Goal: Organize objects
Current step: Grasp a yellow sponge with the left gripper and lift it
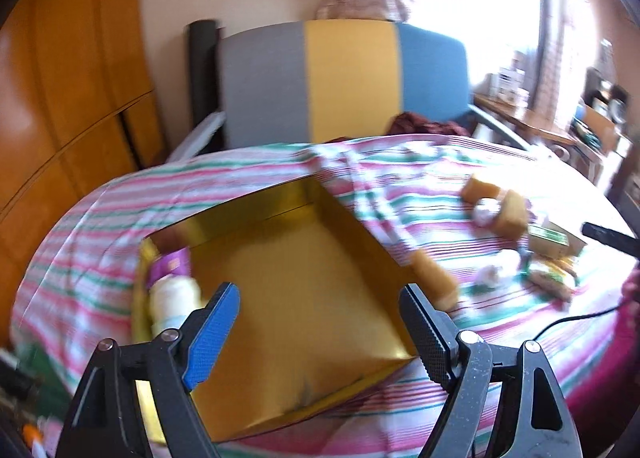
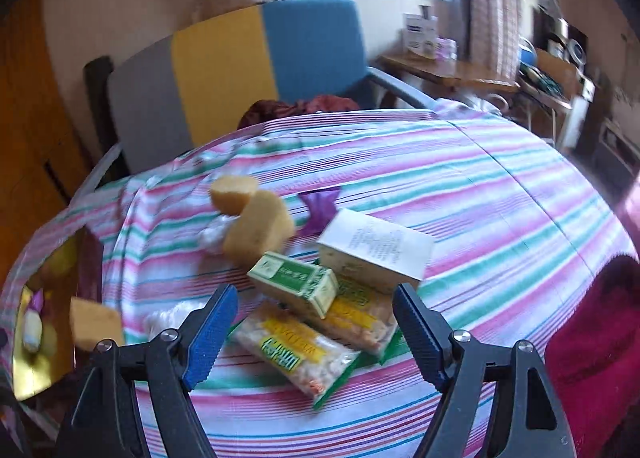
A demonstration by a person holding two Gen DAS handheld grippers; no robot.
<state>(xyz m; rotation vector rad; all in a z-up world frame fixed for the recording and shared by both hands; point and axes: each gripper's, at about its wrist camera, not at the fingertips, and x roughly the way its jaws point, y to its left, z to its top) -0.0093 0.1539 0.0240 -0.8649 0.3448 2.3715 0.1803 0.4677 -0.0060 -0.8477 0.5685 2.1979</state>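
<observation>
A gold box (image 1: pixel 304 282) lies open on the striped cloth; it also shows at the left edge of the right wrist view (image 2: pixel 44 362). In its left corner lie a cream bottle (image 1: pixel 174 298) and a purple packet (image 1: pixel 172 264). My left gripper (image 1: pixel 320 322) is open and empty above the box. My right gripper (image 2: pixel 314 322) is open and empty over a green carton (image 2: pixel 296 284), two snack bags (image 2: pixel 296 350) and a white box (image 2: pixel 376 250). Yellow sponges (image 2: pixel 256 225) lie beyond them, and one (image 2: pixel 94 324) lies beside the gold box.
The table has a pink, green and white striped cloth (image 2: pixel 480 193). A grey, yellow and blue chair (image 1: pixel 344 77) stands behind it. A purple wrapper (image 2: pixel 320 205) lies by the white box. A red cloth (image 2: pixel 596 322) is at the right edge. A cluttered desk (image 2: pixel 448 69) stands far right.
</observation>
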